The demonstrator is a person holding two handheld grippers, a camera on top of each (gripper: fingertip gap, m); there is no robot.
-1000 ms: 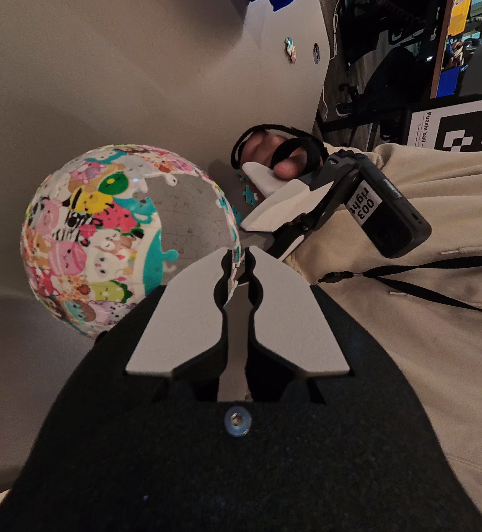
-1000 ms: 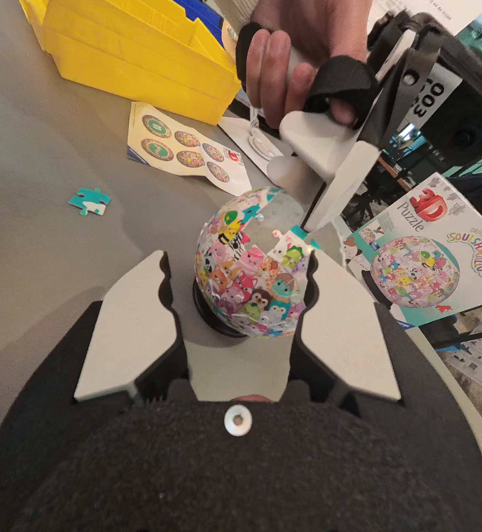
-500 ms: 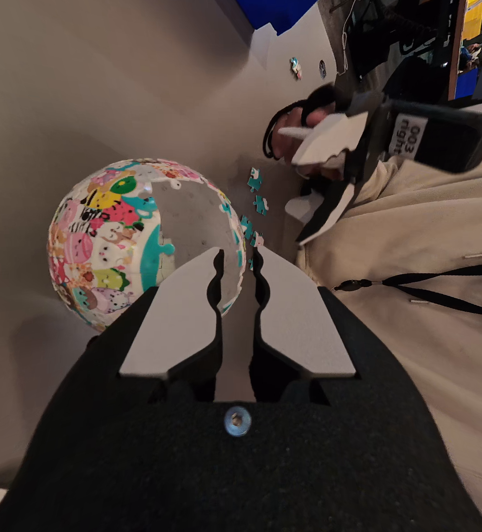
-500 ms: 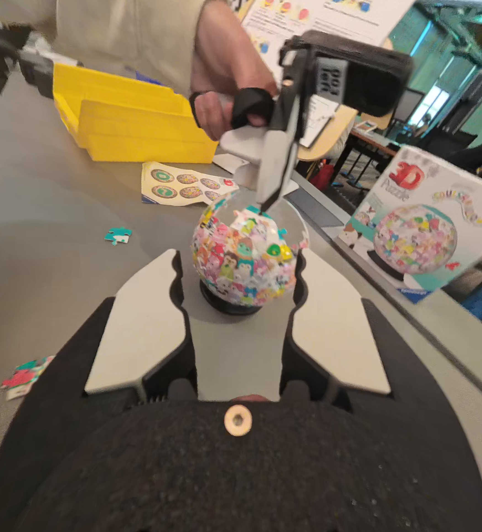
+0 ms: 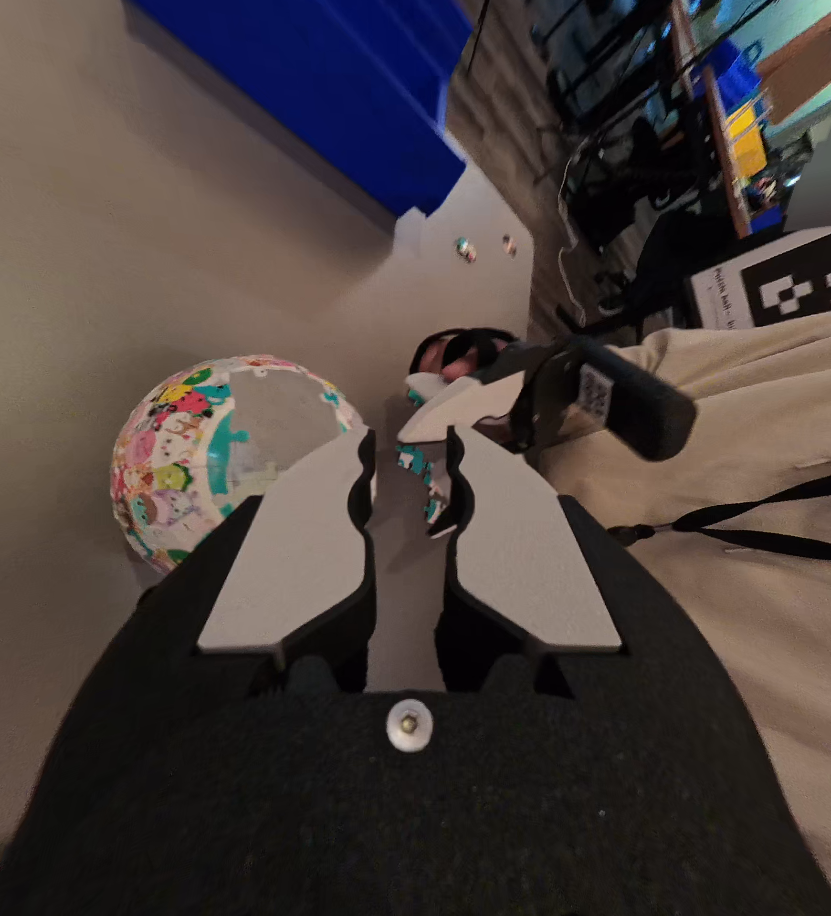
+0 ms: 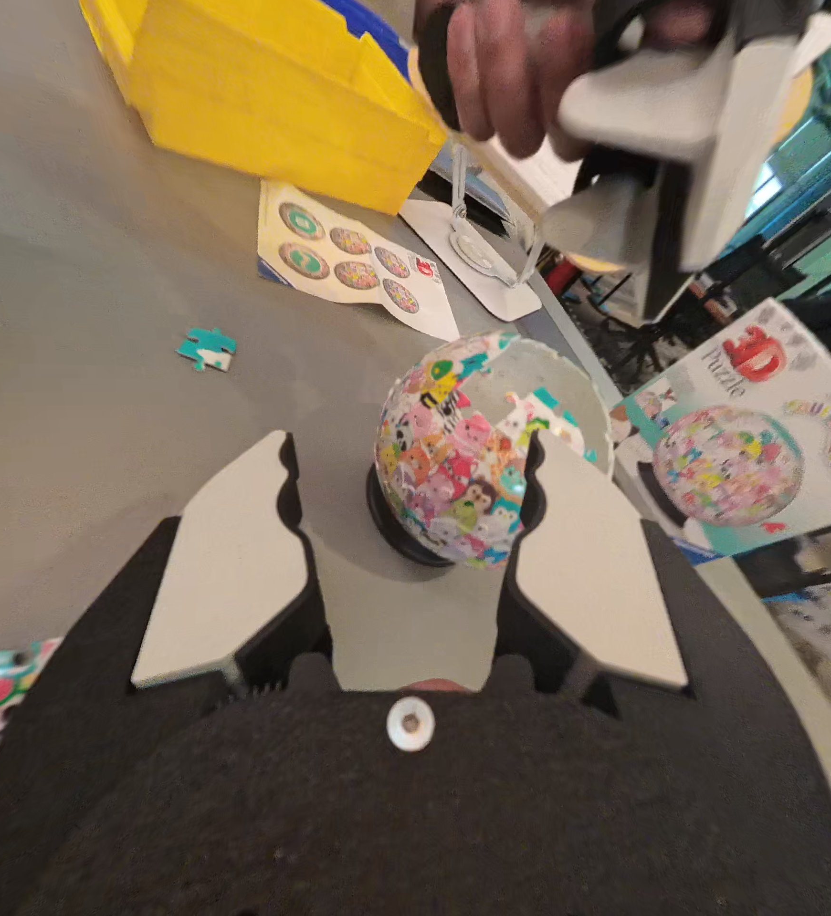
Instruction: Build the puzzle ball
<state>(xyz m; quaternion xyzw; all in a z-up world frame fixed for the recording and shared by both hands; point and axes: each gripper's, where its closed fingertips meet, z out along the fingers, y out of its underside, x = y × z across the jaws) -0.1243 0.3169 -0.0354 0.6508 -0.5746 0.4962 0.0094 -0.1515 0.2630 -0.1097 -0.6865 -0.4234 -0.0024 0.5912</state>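
The puzzle ball is many-coloured and stands on a black ring stand on the grey table. A gap at its top shows its grey inside. My right gripper is open and empty just in front of the ball, with its right finger over the ball's right side. My left gripper is open by a narrow gap and empty, to the right of the ball. It appears blurred above the ball in the right wrist view. The right gripper shows in the left wrist view.
A yellow bin, a printed leaflet and a clear stand lie behind the ball. A teal loose piece lies at the left, and the puzzle box stands at the right. Several loose pieces lie near the person's beige top. Measured from the fingertips, the teal loose piece is 15 centimetres or so from the right gripper and 25 centimetres from the left.
My left gripper's jaws have widened and it has drawn back from the ball's rim. My right gripper pulled away and has come back close to the ball.
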